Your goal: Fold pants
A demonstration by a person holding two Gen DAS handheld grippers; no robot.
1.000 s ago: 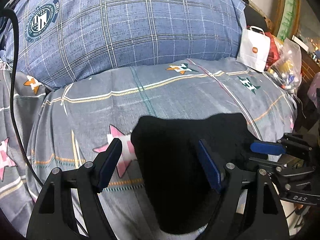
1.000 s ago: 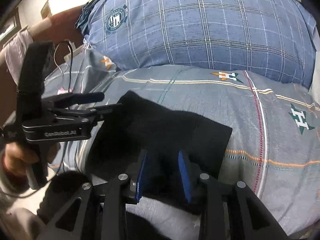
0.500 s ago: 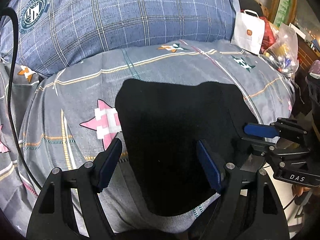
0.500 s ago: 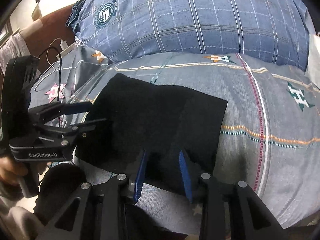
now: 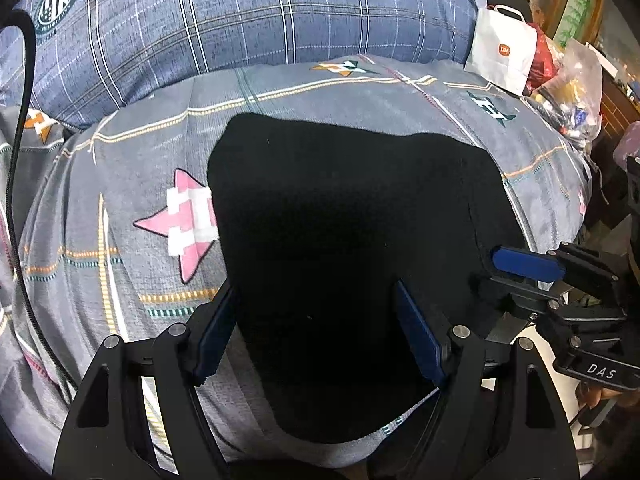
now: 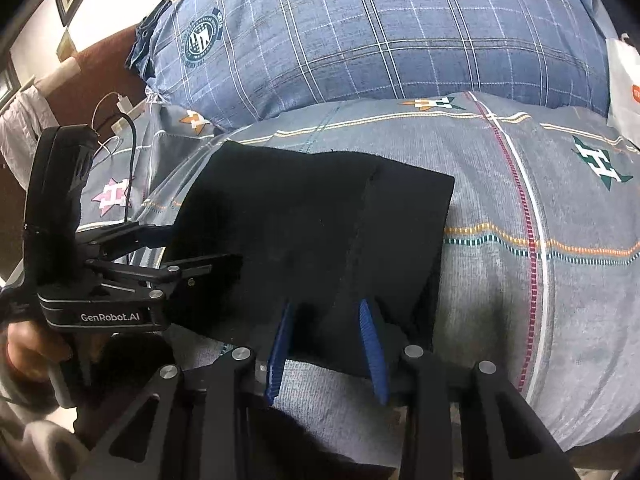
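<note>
Two claws are seen at the near edge of the black pants (image 5: 344, 240), which are laid in a compact folded block on the grey patterned bedspread (image 5: 120, 208), in front of the blue plaid pillow (image 5: 240, 20). The fold is judged to be nearly complete, with the flattening or a last fold-over in hand. The left claw (image 5: 316, 328) is held wide open over the near left part of the cloth, nothing being gripped. The right claw (image 6: 326, 344) is held part open, its blue pads straddling a ridge of the hem; whether cloth is pinched there cannot be told. For the next move, a firm pinch on both near corners would be called for, so that the layers are carried over together. A layered seam is made out down the right side of the pants, but the number of layers is lost in the black. The near hem is hidden behind the claw bodies, and the white paper bag (image 5: 500, 56) is cut off in the right wrist view.
</note>
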